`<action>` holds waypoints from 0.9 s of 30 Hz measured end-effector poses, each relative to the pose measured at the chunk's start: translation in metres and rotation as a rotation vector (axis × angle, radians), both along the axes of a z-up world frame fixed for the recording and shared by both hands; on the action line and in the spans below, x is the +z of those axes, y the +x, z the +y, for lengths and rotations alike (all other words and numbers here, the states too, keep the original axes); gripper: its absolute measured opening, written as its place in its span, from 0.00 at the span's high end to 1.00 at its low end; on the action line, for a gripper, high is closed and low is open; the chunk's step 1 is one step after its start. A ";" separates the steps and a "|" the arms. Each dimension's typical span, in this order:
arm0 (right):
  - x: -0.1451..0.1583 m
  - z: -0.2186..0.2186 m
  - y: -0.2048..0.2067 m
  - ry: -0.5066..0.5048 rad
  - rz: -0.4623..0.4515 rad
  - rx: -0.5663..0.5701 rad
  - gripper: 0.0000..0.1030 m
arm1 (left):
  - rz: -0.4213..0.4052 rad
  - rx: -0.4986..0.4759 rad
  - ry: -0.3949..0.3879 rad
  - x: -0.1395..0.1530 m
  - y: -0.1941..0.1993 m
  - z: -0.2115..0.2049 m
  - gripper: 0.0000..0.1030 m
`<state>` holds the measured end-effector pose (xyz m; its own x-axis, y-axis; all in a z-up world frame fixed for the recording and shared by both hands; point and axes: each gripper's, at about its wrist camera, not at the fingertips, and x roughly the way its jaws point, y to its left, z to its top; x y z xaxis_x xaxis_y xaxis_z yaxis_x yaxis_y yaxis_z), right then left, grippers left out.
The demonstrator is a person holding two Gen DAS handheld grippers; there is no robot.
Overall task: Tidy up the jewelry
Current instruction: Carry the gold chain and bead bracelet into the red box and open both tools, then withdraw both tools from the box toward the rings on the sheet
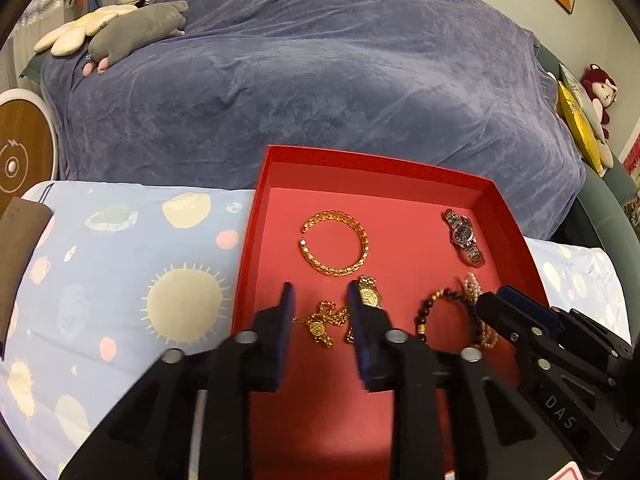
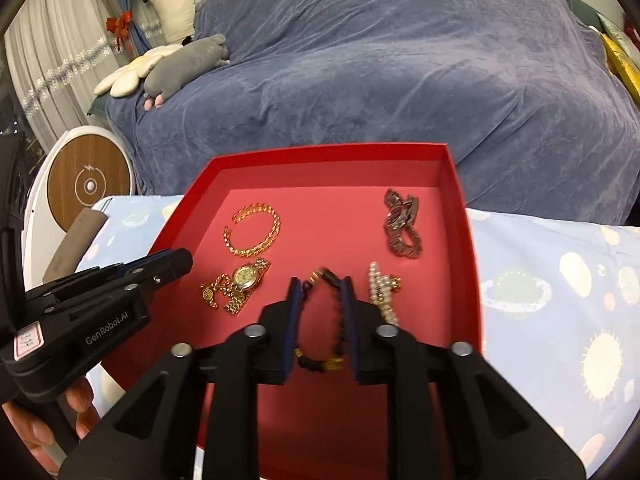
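A red tray (image 1: 276,160) (image 2: 460,200) holds the jewelry. Inside lie a gold chain bangle (image 1: 335,243) (image 2: 254,229), a silver watch (image 1: 464,237) (image 2: 402,224), a gold watch (image 1: 370,294) (image 2: 246,276), a gold pendant chain (image 1: 322,322) (image 2: 212,292), a dark bead bracelet (image 1: 444,306) (image 2: 320,320) and a pearl bracelet (image 1: 474,286) (image 2: 382,294). My left gripper (image 1: 320,304) is open, its fingers either side of the gold pendant chain. My right gripper (image 2: 320,286) is open, its fingers straddling the dark bead bracelet. It also shows in the left wrist view (image 1: 504,300).
The tray sits on a light blue planet-print cloth (image 1: 120,272) (image 2: 560,280). Behind is a sofa under a purple-blue blanket (image 1: 320,72) with plush toys (image 1: 140,28). A round wood-faced device (image 2: 88,184) stands at the left.
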<state>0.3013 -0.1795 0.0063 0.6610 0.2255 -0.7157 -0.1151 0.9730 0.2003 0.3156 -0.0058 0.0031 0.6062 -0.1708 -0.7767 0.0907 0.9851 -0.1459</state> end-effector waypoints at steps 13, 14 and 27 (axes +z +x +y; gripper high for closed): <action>0.062 -0.031 -0.110 0.030 -0.085 0.040 0.74 | -0.097 0.053 0.031 0.058 -0.088 0.028 0.43; 0.064 -0.032 -0.121 0.027 -0.083 0.044 0.74 | -0.092 0.054 0.025 0.060 -0.096 0.030 0.43; 0.021 -0.031 -0.225 -0.024 -0.002 0.045 0.73 | -0.004 0.091 0.047 0.019 -0.203 0.034 0.39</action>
